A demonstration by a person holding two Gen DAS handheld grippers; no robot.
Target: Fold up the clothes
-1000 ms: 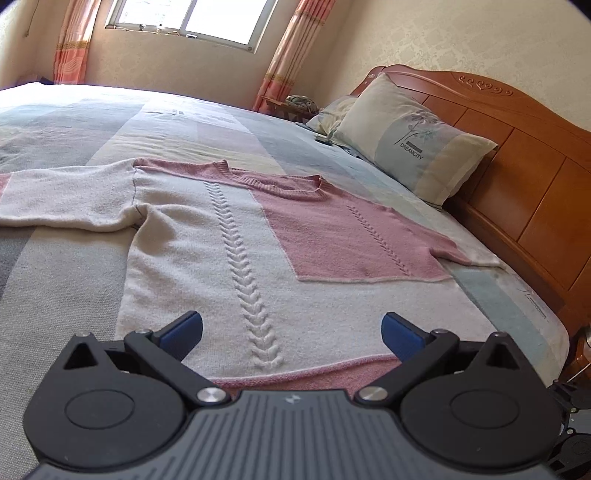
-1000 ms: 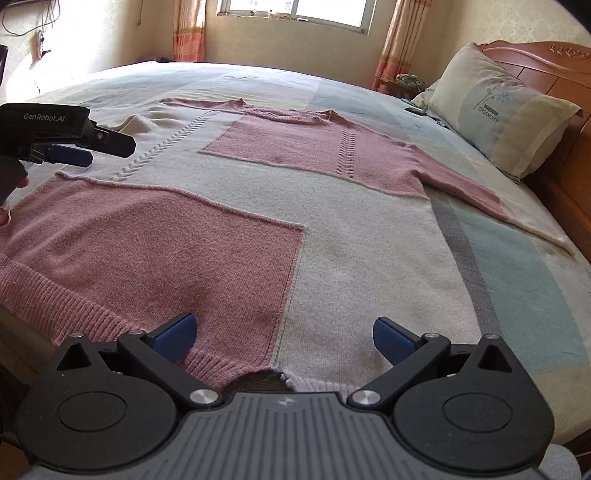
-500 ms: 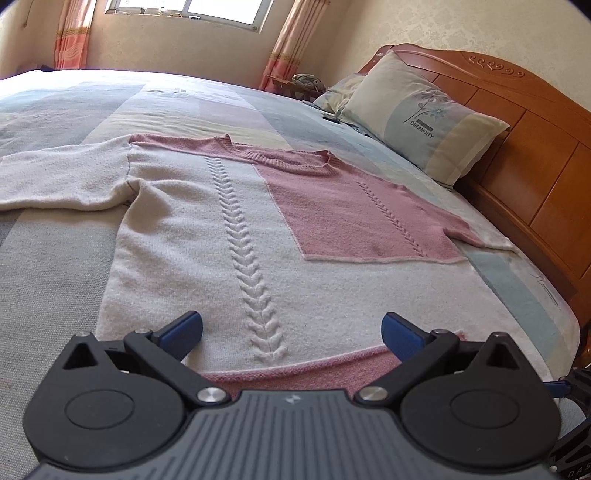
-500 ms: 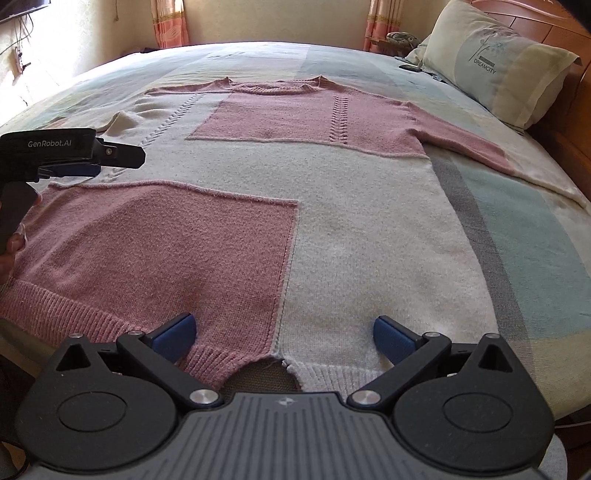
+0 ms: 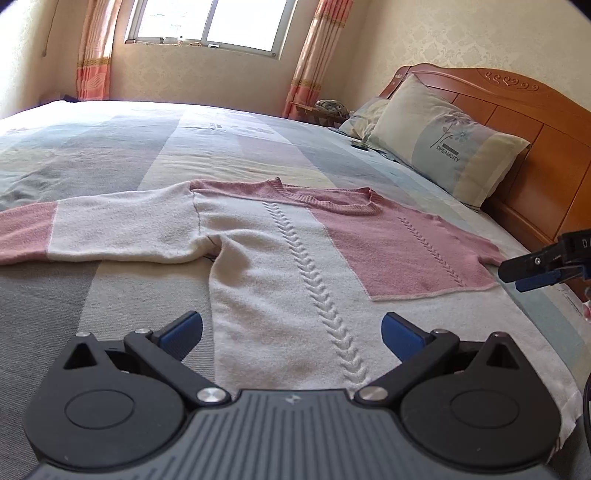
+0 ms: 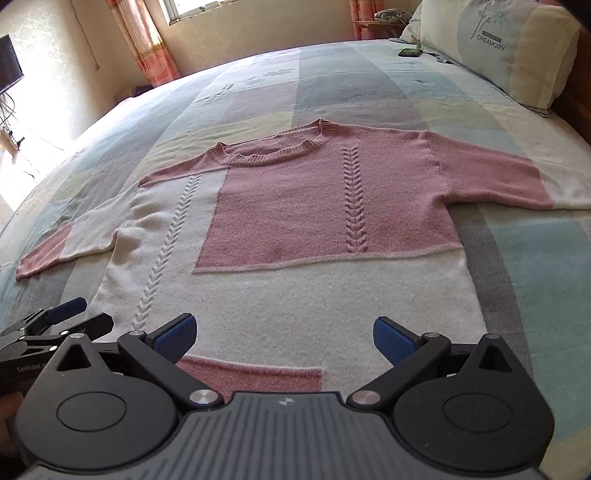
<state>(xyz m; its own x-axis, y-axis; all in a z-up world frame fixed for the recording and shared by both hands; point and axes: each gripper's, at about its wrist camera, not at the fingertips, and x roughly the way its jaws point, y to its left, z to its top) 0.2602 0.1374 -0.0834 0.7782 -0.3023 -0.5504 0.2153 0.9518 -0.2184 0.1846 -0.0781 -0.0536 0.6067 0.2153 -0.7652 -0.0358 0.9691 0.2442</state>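
- Reading "DREAMCITY" is easy on the pillow [image 5: 448,147] that leans against the wooden headboard [image 5: 532,122]; "GenRobot" shows on the side of the left gripper in the right wrist view.
- The pink and cream sweater [image 6: 295,229] lies flat, front up, on the striped bedspread [image 6: 524,258], both sleeves spread out to the sides, neckline towards the window [image 5: 210,20].
- The left gripper [image 5: 291,330] hangs over the sweater's cream lower part near its left side edge, jaws wide apart and holding nothing.
- The right gripper [image 6: 282,338] hangs over the hem end of the sweater, above the small pink panel, jaws likewise wide apart and empty.
- Both grippers point along the sweater towards the collar, side by side; the left one shows at the lower left edge of the right wrist view.
- Part of a hand [image 6: 9,424] grips the left gripper's body there.
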